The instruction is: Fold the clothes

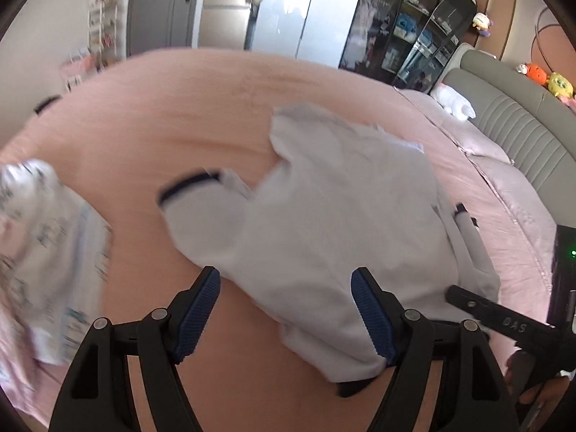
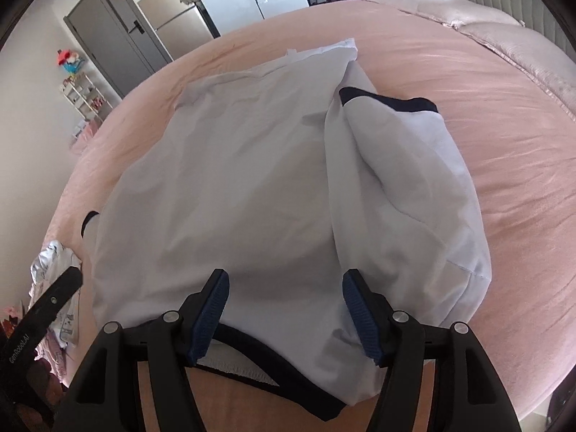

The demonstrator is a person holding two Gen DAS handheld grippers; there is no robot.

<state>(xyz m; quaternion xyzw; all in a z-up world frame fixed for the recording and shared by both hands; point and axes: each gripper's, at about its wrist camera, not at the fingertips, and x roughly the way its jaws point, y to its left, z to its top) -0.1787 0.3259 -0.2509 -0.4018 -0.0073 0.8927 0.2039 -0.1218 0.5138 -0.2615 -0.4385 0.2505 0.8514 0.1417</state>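
— Right wrist view: where was the white shirt (image 2: 230, 180)?
— Spread on the pink bed (image 2: 486, 115), one sleeve (image 2: 403, 165) folded in; right gripper (image 2: 284, 309) and left gripper (image 1: 288, 309) both gaped, empty. Better pinch the hem evenly.

Left wrist view: mounted behind the left hand-held gripper (image 1: 286, 311), looking forward and down along its two fingers across the pink bed (image 1: 162, 115) toward the far wall with the fridge (image 1: 225, 10) and grey door (image 1: 158, 3). It sits close above the white shirt (image 1: 324, 216); the picture is blurred, so fine detail is unreliable.

Right wrist view: mounted likewise behind the right hand-held gripper (image 2: 286, 311), very near the shirt (image 2: 234, 180), facing roughly the same way.

Shared ground: the shirt, the bed (image 2: 486, 108), the fridge (image 2: 176, 25), the door (image 2: 108, 28). Each view catches the other hand-held gripper at its frame edge (image 1: 504, 320) (image 2: 43, 309).
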